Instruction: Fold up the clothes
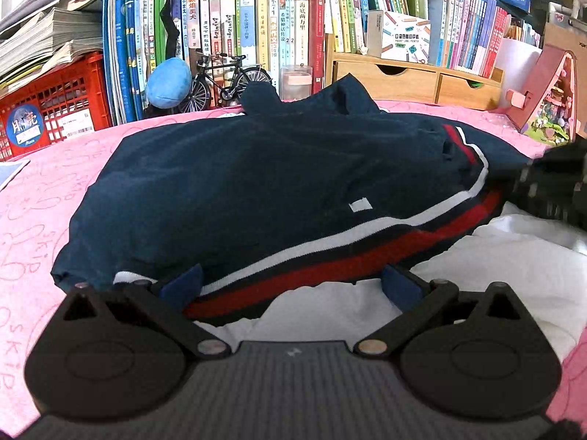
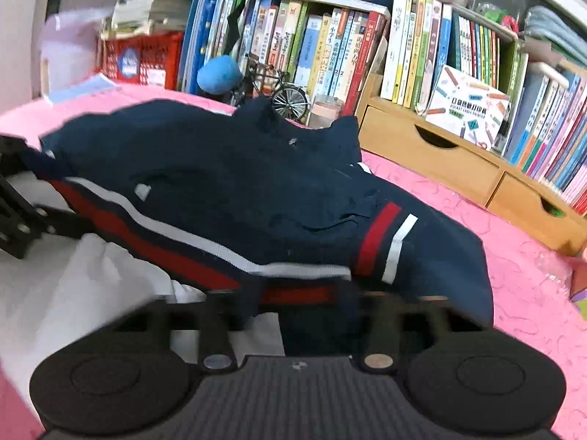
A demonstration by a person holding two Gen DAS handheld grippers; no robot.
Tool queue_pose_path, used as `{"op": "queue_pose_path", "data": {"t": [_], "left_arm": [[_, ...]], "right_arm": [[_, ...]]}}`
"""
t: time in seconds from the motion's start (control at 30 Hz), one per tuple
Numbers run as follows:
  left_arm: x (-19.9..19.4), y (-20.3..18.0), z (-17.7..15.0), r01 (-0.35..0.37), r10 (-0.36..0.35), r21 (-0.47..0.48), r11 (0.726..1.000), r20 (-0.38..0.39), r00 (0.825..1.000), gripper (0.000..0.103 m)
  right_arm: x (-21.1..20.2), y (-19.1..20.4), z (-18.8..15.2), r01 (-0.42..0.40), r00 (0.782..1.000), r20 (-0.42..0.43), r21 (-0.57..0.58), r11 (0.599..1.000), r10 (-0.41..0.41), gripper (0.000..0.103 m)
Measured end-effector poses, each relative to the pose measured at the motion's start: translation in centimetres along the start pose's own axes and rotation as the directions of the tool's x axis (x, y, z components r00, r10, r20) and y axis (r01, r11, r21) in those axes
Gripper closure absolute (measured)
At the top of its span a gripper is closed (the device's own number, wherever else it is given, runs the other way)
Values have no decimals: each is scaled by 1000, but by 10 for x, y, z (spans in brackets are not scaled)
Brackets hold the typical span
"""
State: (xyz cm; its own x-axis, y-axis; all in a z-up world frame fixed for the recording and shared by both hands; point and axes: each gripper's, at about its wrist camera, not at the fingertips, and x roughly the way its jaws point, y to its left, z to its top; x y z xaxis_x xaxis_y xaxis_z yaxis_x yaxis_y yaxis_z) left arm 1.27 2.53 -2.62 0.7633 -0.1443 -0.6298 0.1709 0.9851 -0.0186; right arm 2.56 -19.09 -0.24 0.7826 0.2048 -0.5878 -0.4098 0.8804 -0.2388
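Note:
A navy shirt with red and white stripes lies folded over on a pink table cover, on top of a white garment. My left gripper is open, its blue pads wide apart on either side of the shirt's striped near hem. In the right wrist view the same navy shirt fills the middle. My right gripper is shut on the shirt's near edge, and navy cloth drapes over its fingertips and hides them. The white garment shows at the lower left.
Shelves of books line the back. In front of them stand a red crate, a blue plush, a model bicycle, a wooden drawer unit and a pink toy house at the right.

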Motion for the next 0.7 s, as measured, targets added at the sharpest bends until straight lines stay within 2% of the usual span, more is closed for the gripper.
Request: {"op": "queue_pose_path", "data": {"t": [0.03,0.1,0.17,0.2,0.27,0.33,0.37,0.4,0.43,0.5,0.53,0.57,0.6,0.7], "left_arm": [[0,0,0,1,-1,-1,1000,1,1000,0],[0,0,0,2,-2,-1,1000,1,1000,0],[0,0,0,2,-2,-2,1000,2,1000,0],[0,0,0,2,-2,-2,1000,2,1000,0],[0,0,0,1,-1,-2,1000,2,1000,0],[1,-1,-1,0,0,-2,1000,2,1000,0],[1,-1,-1,1,-1,-2,1000,2,1000,0],[1,0,-1,2,-2,-1,1000,3,1000,0],[1,0,-1,2,-2,-1,1000,2,1000,0],[1,0,-1,2,-2,-1,1000,1,1000,0],[1,0,-1,1,-1,-1,1000,1,1000,0],[1,-1,-1,1,-1,0,1000,1,1000,0],[1,-1,-1,1,-1,0,1000,1,1000,0],[1,-1,-1,2,-2,-1,1000,2,1000,0]], "right_arm": [[-6,1,2,59,997,45,-2,998,-58,100],[-19,3,6,182,972,150,4,983,-180,100],[-23,-5,10,243,954,182,9,970,-240,100],[-21,-13,12,203,966,156,30,979,-205,99],[-16,-33,10,56,994,90,102,993,-65,97],[-11,-48,6,-69,998,25,169,983,65,83],[-8,-50,2,-87,996,-8,186,979,90,55],[-2,-52,-2,-95,994,-44,196,976,105,23],[5,-51,-6,-99,991,-70,198,975,115,17],[12,-49,-10,-105,988,-87,212,972,126,21],[10,-47,-9,-107,989,-72,230,967,126,32],[8,-45,-8,-108,990,-56,249,962,126,71],[6,-44,-7,-110,991,-41,268,957,125,86],[-23,-20,2,-17,995,102,106,994,6,88]]}}
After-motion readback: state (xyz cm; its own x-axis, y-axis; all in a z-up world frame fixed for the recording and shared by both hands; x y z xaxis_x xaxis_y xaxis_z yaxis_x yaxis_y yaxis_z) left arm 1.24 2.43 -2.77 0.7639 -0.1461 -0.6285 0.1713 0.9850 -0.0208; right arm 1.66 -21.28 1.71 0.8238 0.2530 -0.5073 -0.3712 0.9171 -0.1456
